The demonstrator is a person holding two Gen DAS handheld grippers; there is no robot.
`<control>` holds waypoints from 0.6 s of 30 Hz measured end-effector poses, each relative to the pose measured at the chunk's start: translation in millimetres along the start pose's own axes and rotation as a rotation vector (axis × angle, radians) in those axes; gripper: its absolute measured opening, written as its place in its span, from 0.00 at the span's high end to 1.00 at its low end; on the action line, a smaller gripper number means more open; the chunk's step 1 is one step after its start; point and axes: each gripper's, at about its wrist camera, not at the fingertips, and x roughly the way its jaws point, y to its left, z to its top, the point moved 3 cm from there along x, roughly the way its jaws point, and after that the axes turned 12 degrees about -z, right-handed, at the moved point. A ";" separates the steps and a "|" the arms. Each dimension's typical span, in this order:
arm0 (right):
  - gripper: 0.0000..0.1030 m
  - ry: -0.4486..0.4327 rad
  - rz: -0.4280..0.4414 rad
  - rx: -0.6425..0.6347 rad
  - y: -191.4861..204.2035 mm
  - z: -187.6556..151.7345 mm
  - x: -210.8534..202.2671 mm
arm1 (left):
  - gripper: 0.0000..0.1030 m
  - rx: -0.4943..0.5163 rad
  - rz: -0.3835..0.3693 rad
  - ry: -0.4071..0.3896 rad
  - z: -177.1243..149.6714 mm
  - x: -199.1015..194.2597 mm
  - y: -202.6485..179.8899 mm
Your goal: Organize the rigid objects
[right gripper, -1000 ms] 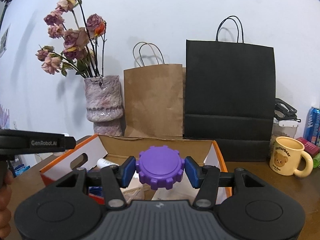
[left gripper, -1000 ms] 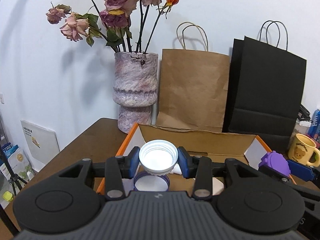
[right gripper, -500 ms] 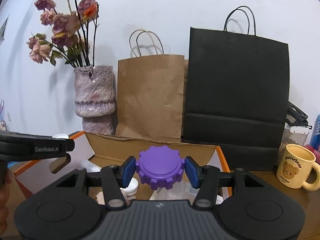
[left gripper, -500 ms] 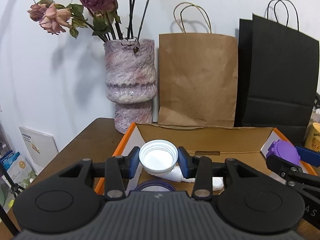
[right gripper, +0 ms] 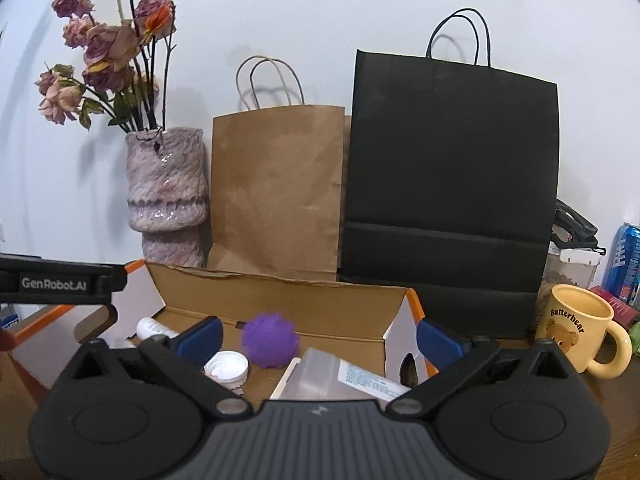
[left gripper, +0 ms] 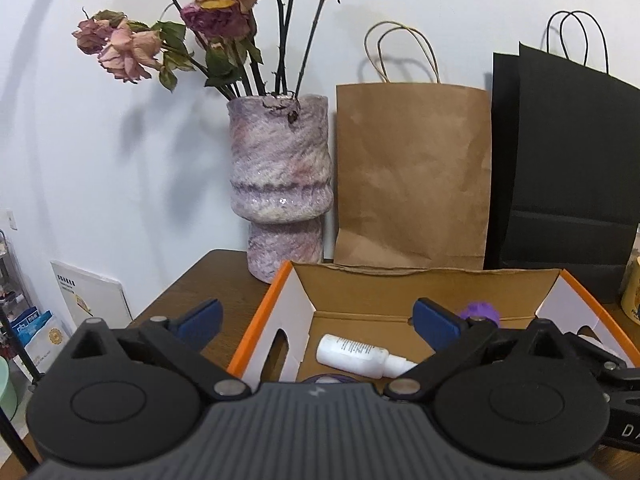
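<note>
So both tools are spread wide and nothing is held in either one. The left gripper [left gripper: 316,320] is parked over the near-left edge of the cardboard box [left gripper: 424,284], and the right gripper [right gripper: 318,334] is hung over the same box from the other side.

Inside the box, the purple knob [right gripper: 270,340] is seen at about 12 o'clock from the right gripper, tilted and a bit blurred, so it can't be told whether it's settled. The white cap [right gripper: 226,366] is lying open side up at roughly 10 o'clock, just beside the knob. A white bottle [left gripper: 354,356] is laid on its side on the box floor, and a clear packet [right gripper: 340,376] is resting at 5 o'clock from the knob.

The step looks like a drop-off into the box, more or less done. Next, something loose outside the box would probably need to be found; the yellow mug [right gripper: 580,332] at 3 o'clock is the obvious candidate, though that's only a guess.
</note>
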 end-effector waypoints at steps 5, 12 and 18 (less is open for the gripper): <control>0.00 -0.018 -0.009 0.011 -5.3 2.8 -10.8 | 0.00 0.005 0.004 -0.017 3.3 -14.8 0.9; 0.00 -0.051 -0.014 0.027 -19.6 8.2 -51.0 | 0.00 0.043 -0.006 -0.045 2.9 -58.7 -3.6; 0.00 -0.051 -0.003 0.052 -31.9 9.6 -102.5 | 0.00 0.050 -0.035 -0.063 3.2 -108.1 -7.5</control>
